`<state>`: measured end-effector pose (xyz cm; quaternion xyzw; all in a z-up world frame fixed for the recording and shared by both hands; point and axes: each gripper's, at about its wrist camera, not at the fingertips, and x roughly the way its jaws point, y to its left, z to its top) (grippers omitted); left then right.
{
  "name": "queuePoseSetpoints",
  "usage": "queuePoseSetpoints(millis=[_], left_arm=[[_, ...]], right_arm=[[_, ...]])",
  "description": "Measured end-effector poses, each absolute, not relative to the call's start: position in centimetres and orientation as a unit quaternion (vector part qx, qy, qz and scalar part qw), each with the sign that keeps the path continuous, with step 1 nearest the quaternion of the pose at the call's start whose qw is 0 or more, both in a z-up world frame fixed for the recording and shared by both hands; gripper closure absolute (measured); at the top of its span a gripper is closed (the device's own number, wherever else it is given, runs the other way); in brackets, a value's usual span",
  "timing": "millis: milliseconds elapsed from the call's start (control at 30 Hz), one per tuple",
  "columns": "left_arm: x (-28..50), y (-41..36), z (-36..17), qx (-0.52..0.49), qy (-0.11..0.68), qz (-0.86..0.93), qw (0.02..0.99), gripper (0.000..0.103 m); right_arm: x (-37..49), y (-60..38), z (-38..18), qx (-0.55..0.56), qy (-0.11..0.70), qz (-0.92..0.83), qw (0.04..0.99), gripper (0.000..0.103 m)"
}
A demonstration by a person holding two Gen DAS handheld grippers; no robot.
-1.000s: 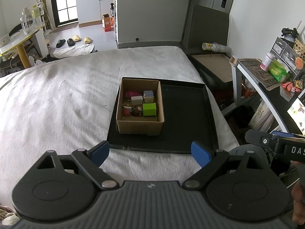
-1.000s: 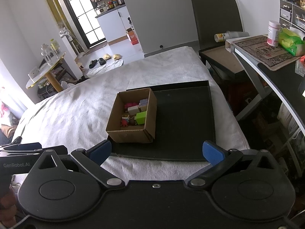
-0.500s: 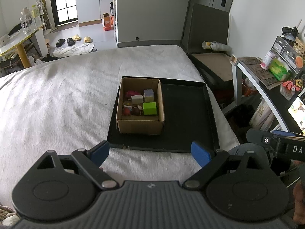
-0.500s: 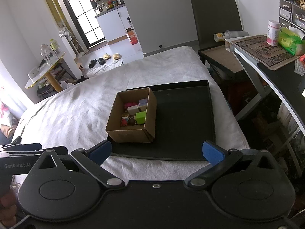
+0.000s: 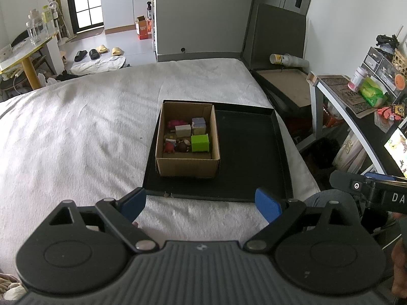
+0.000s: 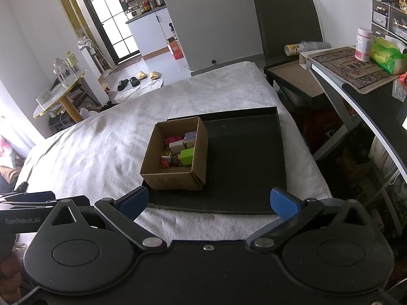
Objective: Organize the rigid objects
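The small toys are all sitting inside the cardboard box at the black tray's nine o'clock; this is fitting either sorting finished or unpacking pending. Left gripper and right gripper are hovering with fingers spread, holding nothing.

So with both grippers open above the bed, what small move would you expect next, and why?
Hard to settle. The small toys all sit in the cardboard box on the black tray, and the left gripper and right gripper hang open and empty short of it. That fits toys packed away or about to be laid out. Only if the latter, I'd guess a reach toward the box.
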<state>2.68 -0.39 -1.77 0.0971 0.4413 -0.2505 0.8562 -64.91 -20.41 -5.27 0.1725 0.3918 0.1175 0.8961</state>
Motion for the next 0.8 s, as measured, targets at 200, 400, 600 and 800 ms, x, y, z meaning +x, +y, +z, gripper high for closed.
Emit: queuePoseSetpoints(millis=[200, 400, 600, 800], left_arm=[[2.73, -0.32, -1.66, 0.093, 0.442, -0.251, 0.856, 0.011], [2.63, -0.39, -1.75, 0.094, 0.443, -0.253, 0.855, 0.011], [2.40, -0.44, -1.54, 0.094, 0.433, -0.257, 0.859, 0.011], [2.50, -0.62, -1.61, 0.101, 0.432, -0.262, 0.857, 0.011]], right_arm=[[-64.83, -20.37, -5.21, 0.171, 0.392, 0.117, 0.896, 0.000], [-64.88, -20.37, -5.12, 0.172, 0.392, 0.116, 0.896, 0.000], [-64.81, -20.40, -5.15, 0.172, 0.391, 0.116, 0.897, 0.000], [-64.74, -20.46, -5.27, 0.173, 0.392, 0.115, 0.896, 0.000]])
